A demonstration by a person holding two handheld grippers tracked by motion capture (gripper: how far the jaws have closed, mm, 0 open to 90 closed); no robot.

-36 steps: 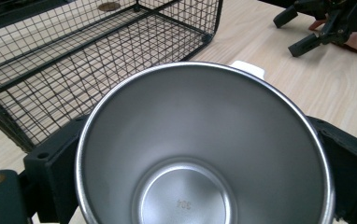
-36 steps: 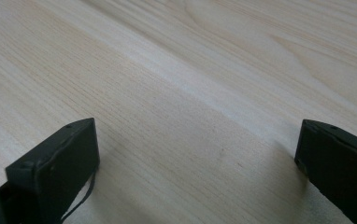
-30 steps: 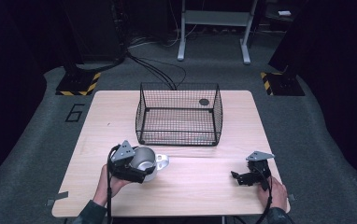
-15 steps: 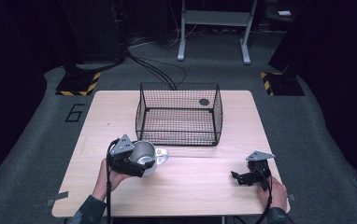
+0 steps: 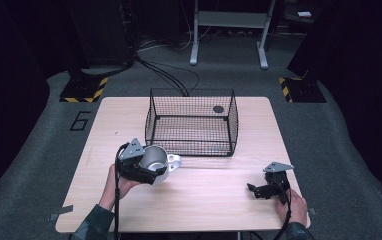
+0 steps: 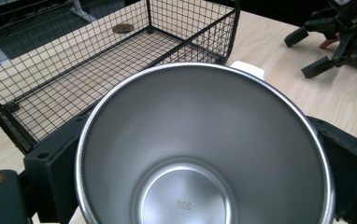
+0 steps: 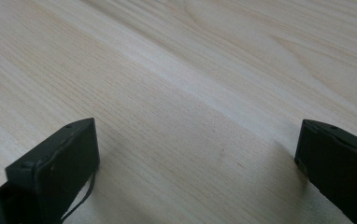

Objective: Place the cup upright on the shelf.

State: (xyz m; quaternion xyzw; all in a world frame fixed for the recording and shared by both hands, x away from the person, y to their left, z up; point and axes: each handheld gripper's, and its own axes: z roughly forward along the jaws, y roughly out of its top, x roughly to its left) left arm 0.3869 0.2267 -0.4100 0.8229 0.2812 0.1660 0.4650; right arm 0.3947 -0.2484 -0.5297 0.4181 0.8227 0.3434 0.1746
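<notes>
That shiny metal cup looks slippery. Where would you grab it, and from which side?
Grip across the round body, one jaw on each side, as the left gripper does now with the steel cup. I would come from the side opposite its white handle, since the handle sticks out toward the wire basket and would block a jaw.

Your left gripper's (image 5: pixel 151 170) jaws are largely hidden behind the cup (image 6: pixel 204 149), whose lower rim the picture's edge cuts off. The small dark disc (image 5: pixel 218 109) in the basket (image 5: pixel 191 147) is too small to identify.
</notes>
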